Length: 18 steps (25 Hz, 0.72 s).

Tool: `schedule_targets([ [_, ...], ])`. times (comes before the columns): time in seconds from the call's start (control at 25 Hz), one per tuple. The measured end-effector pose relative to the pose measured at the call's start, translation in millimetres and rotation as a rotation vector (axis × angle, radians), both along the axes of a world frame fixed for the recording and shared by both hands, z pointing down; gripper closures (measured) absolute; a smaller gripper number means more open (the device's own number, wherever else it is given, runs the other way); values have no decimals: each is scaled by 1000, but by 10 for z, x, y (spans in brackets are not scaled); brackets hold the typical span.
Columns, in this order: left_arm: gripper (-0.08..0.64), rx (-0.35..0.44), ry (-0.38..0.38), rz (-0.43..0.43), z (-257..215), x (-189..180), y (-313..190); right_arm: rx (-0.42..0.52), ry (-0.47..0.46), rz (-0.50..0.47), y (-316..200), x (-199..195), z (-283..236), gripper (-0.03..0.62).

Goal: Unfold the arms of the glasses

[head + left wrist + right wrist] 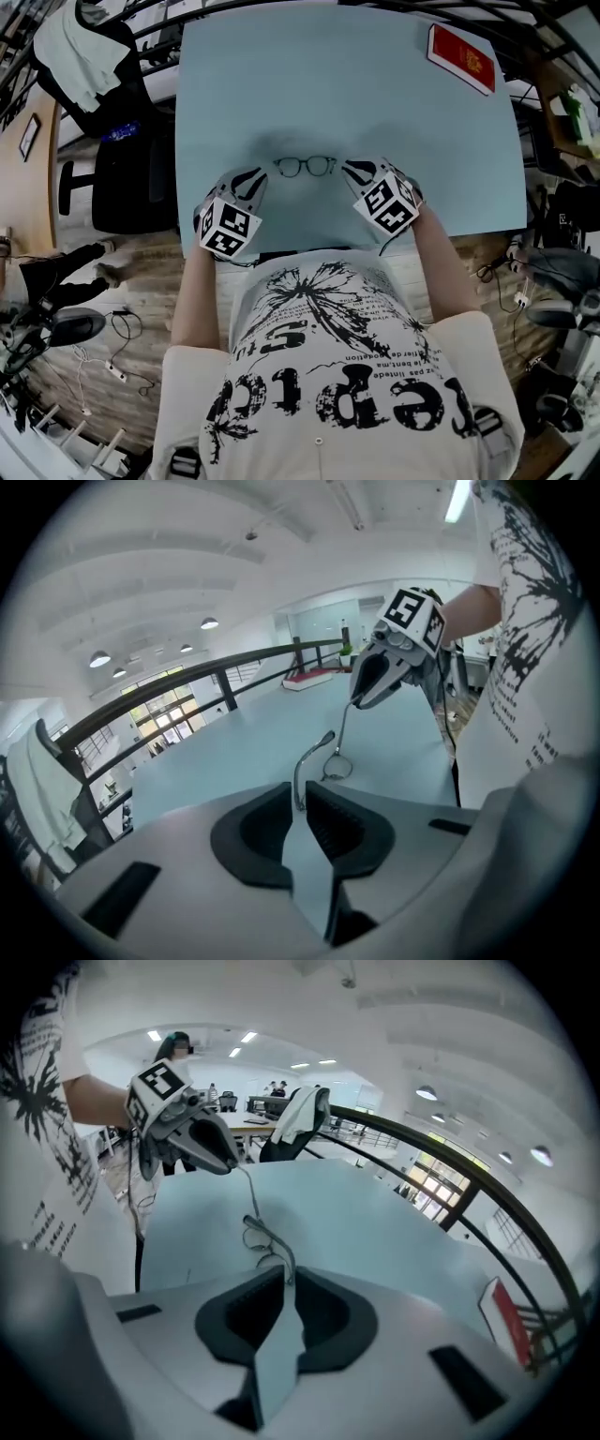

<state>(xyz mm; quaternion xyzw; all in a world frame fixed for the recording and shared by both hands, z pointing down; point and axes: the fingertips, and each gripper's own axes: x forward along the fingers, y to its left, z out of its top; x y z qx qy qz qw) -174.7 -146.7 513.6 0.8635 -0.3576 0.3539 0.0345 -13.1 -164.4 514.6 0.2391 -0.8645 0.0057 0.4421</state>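
Closest in, just past the near edge of the pale blue bench (328,84), the left gripper (302,801) is pinched on the tip of one temple, its jaws almost together with only the thin wire between them; the right gripper (283,1283) is clenched the same way on the tip of the other temple; the glasses (305,166) sit between the two, near the middle of the near edge, lenses facing the far edge; whether the frame rests on the bench or hangs just off it I cannot tell; both arms already look swung well out from the front; the frame looks light, thin and springy, likely to bend or twist at the hinges if the pulls are uneven, and the smooth wire may slip in the pads; the temple tips give leverage, though a hold nearer the hinge would probably strain it less; beyond the glasses the bench surface runs open to the far edge, giving free room to spread the grippers toward the left and right edges; a red booklet (461,56) lies at the far right corner, well apart; a chair (103,84) draped with a jacket stands off the far left corner.
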Motion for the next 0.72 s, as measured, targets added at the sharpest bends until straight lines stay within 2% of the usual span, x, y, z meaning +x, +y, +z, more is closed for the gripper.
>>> schedule_targets([
  [0.2, 528, 124, 116, -122, -479, 65, 79, 59, -193, 124, 36, -22, -482, 576],
  [0.36, 531, 267, 238, -220, -1086, 102, 33, 214, -382, 187, 6, -65, -1070, 580],
  [0.52, 537, 384, 330, -264, -1619, 141, 15, 344, -536, 260, -15, -34, -1592, 581],
  [0.6, 538, 429, 368, -281, -1836, 156, 13, 387, -585, 282, -14, -13, -1760, 583],
  [0.72, 540, 464, 402, -300, -2035, 198, -1, 426, -608, 287, -10, 3, -1880, 583],
])
